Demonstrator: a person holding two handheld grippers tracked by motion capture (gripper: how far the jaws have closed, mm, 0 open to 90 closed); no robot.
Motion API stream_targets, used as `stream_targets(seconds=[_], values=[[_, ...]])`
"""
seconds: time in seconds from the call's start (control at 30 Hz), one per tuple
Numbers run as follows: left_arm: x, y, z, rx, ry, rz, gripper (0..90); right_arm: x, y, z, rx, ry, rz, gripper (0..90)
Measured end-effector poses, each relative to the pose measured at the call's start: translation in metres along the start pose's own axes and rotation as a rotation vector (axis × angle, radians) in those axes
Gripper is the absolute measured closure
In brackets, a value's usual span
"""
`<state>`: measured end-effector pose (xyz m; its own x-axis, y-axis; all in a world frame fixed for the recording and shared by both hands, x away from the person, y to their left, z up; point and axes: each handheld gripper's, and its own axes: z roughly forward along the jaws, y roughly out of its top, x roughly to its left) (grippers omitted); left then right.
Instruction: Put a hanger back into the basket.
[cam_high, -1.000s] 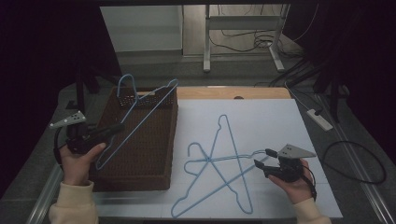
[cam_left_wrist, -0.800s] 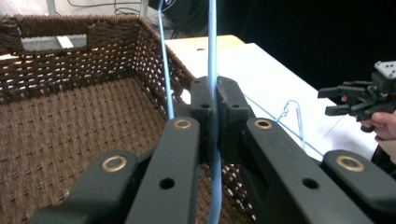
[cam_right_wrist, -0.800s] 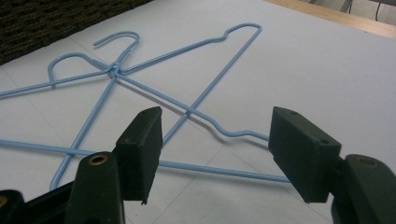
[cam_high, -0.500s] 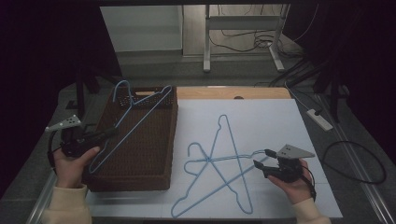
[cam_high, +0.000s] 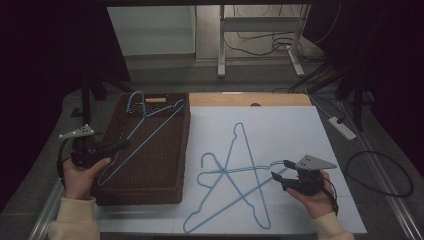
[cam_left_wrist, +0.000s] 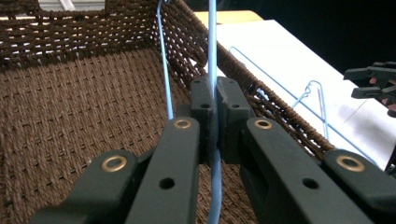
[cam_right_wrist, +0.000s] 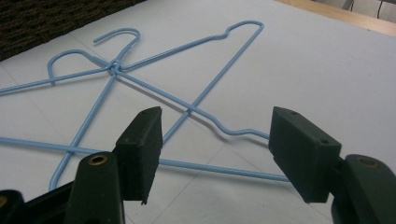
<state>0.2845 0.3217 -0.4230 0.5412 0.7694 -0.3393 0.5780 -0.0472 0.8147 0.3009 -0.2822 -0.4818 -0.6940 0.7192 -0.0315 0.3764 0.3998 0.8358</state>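
Left gripper (cam_high: 120, 145) pinching a blue hanger (cam_high: 150, 127) over the brown basket (cam_high: 170, 165), right gripper (cam_high: 278, 168) wide apart near two hangers (cam_high: 235, 175) on the white sheet (cam_high: 285, 125)

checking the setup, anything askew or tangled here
The two light blue wire hangers on the white sheet lie crossed, hooks interlocked. A third blue wire hanger sits tilted, propped against the brown woven basket rim.

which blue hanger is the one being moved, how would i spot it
Find the brown woven basket at the left of the white table. One blue wire hanger lies slanting across it, its hook up at the far wall, its wire pinched in the left hand-held gripper. The other two hangers lie crossed on the white surface, untouched, in front of the open right hand-held gripper.
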Motion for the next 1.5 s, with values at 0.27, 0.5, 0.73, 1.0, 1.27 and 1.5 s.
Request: stream_targets(seconds=[0.27, 0.5, 0.73, 1.0, 1.27, 1.5], values=[[0.002, 0.001, 0.010, 0.067, 0.017, 0.016, 86.4, 0.000, 0.000, 0.001, 0.006, 0.005, -0.002, 35.7], [0.007, -0.001, 0.022, 0.123, 0.040, 0.010, 86.4, 0.001, 0.001, 0.001, 0.005, 0.009, -0.007, 35.8], [0.014, 0.001, 0.032, 0.186, 0.067, 0.024, 86.4, 0.001, 0.000, 0.001, 0.007, 0.008, -0.005, 35.8], [0.025, 0.002, 0.036, 0.295, 0.132, 0.027, 86.3, 0.001, 0.000, 0.002, 0.007, 0.012, -0.006, 35.8], [0.028, 0.001, 0.049, 0.412, 0.210, 0.021, 86.1, 0.001, 0.000, 0.002, 0.012, 0.014, -0.005, 35.7], [0.029, -0.001, 0.062, 0.508, 0.288, 0.031, 85.8, 0.001, -0.001, 0.003, 0.018, 0.015, -0.001, 35.8]])
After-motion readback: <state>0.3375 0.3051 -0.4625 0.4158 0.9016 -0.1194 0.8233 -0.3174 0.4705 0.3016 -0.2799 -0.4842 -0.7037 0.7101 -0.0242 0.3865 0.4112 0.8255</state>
